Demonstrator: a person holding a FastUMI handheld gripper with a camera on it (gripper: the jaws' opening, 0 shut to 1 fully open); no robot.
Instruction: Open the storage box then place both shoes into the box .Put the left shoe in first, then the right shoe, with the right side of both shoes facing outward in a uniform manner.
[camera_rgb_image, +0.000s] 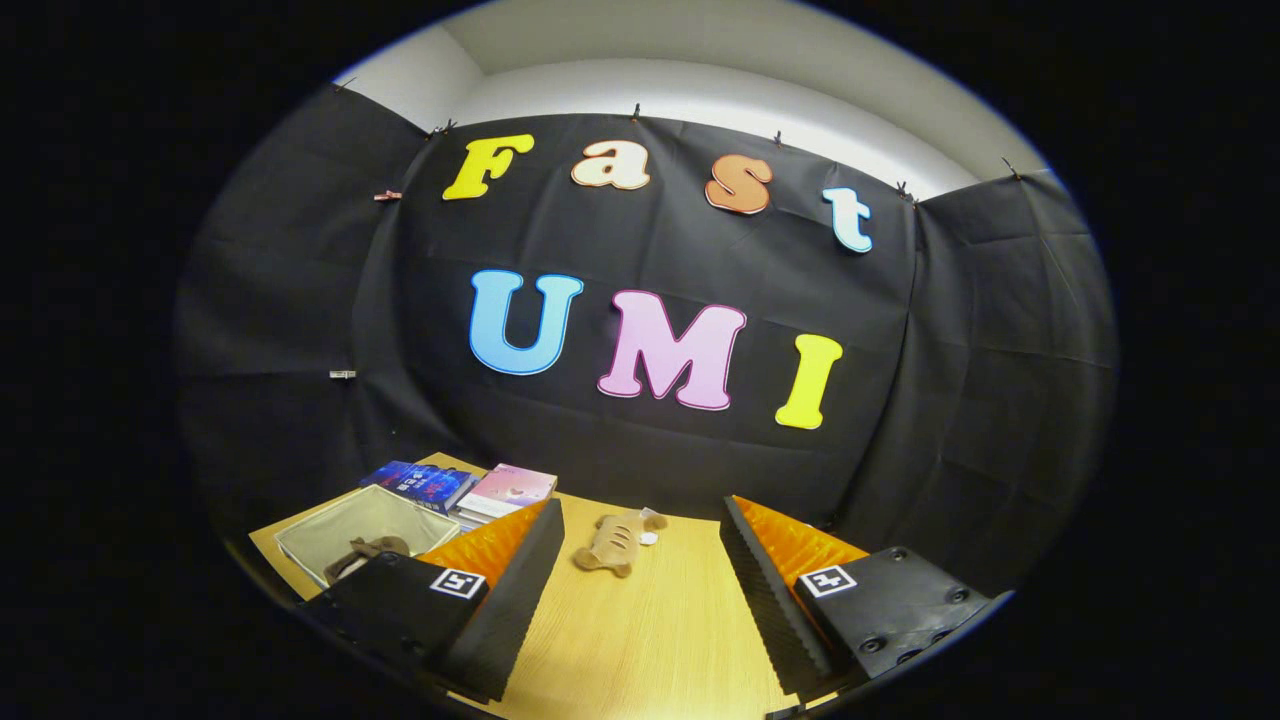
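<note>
Wood-grain table, pale and matt. Clear plastic storage box, faintly glossy, holds one soft fabric shoe; a second, plush-looking shoe lies beyond the parted ribbed fingers (grooved inner faces). Glossy paper books behind.

The claw hangs level, its two fingers spread wide apart, gripping nothing.

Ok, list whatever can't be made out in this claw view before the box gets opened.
- Storage box: near side hidden by the left finger; lid state unclear.
- Shoe in the box: partly hidden by that finger, left or right unclear.
- Shoe on the table: too small, side unclear.
- Books: covers too small.
- Claw open, empty.
</note>
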